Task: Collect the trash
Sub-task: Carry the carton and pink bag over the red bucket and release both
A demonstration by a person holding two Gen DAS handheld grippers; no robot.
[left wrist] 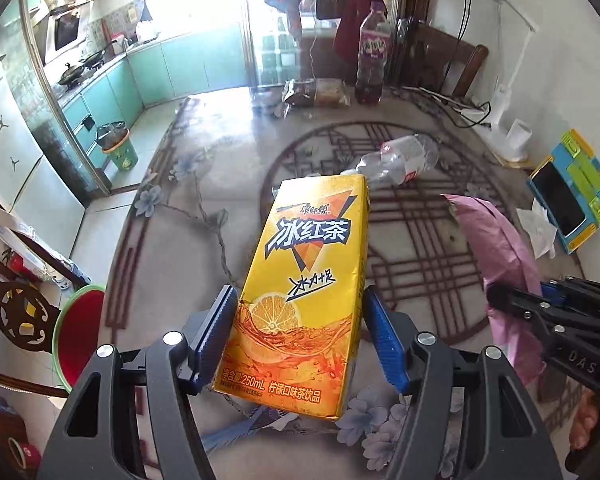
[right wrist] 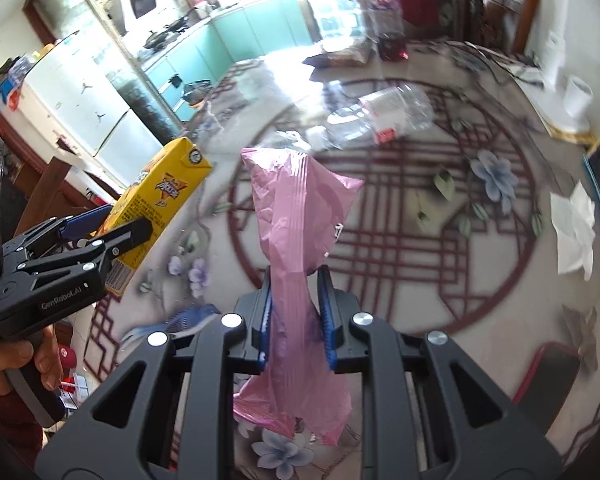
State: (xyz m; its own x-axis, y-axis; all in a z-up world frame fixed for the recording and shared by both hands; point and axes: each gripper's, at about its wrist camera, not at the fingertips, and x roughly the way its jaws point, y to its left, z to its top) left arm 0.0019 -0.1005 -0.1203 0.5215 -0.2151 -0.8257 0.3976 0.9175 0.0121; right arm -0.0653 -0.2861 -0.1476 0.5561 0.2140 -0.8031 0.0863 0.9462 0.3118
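Observation:
My left gripper (left wrist: 298,322) is shut on a yellow iced-tea carton (left wrist: 304,276) and holds it above the table; the carton also shows in the right wrist view (right wrist: 156,196). My right gripper (right wrist: 296,300) is shut on a pink plastic bag (right wrist: 296,216), which hangs up and down between its jaws; the bag shows at the right in the left wrist view (left wrist: 496,248). An empty clear plastic bottle (left wrist: 404,158) lies on its side on the table beyond both grippers, also in the right wrist view (right wrist: 380,116).
The round patterned table (left wrist: 220,152) carries a purple drink bottle (left wrist: 370,56), a wrapped snack pack (left wrist: 316,92), crumpled white tissue (right wrist: 574,232), a blue-and-yellow box (left wrist: 572,192) and cables at the far right. A green bin (left wrist: 118,146) stands on the kitchen floor.

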